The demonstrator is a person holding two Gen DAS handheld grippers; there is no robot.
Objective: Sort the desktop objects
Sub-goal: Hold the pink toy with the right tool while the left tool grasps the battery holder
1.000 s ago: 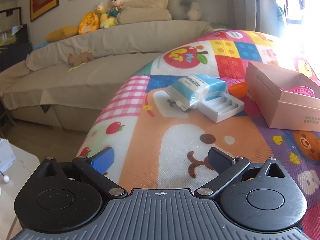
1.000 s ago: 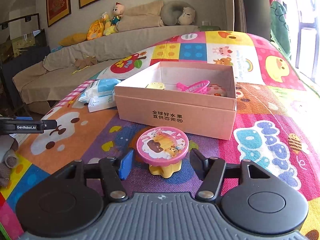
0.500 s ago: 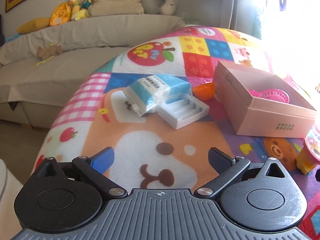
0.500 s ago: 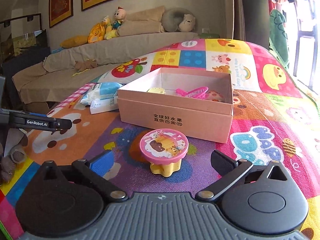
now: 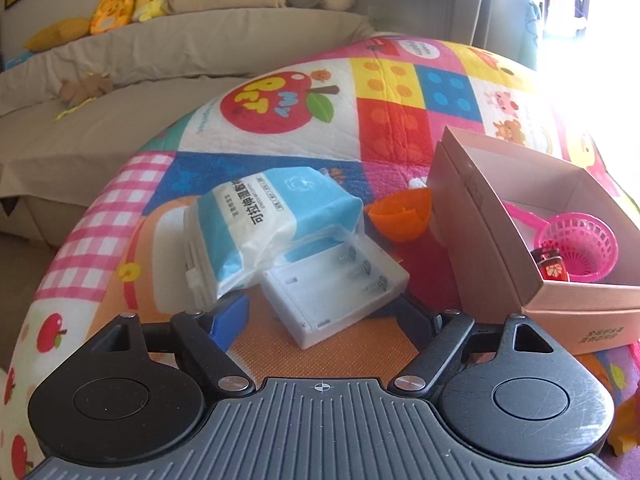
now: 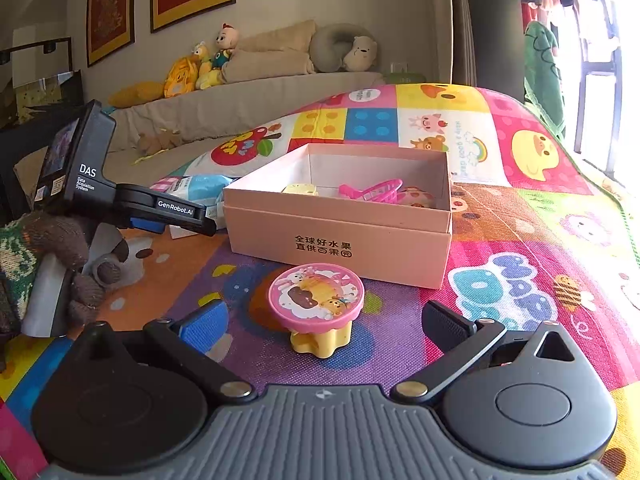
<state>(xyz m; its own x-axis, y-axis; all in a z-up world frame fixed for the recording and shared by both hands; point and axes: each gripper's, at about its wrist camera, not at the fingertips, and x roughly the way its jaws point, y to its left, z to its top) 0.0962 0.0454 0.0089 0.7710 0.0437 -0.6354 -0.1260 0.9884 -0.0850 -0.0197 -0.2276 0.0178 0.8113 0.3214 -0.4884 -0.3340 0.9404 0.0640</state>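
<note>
My left gripper (image 5: 320,314) is open, its fingers on either side of a white battery case (image 5: 334,292) that lies partly under a blue wet-wipes pack (image 5: 272,220). An orange bowl (image 5: 402,212) lies between the pack and a pink cardboard box (image 5: 492,248) that holds a pink basket (image 5: 576,248). My right gripper (image 6: 324,324) is open and empty, just behind a pink-topped yellow toy table (image 6: 318,304) that stands in front of the box (image 6: 340,236). The left gripper (image 6: 168,210) also shows in the right wrist view.
The objects lie on a colourful play mat (image 6: 520,208). A beige sofa (image 5: 120,92) with plush toys stands beyond the mat's far edge. A bright window (image 6: 616,60) is on the right.
My left gripper has moved forward to straddle the battery case. My right gripper has opened wide, let go of the toy table and drawn back a little.
</note>
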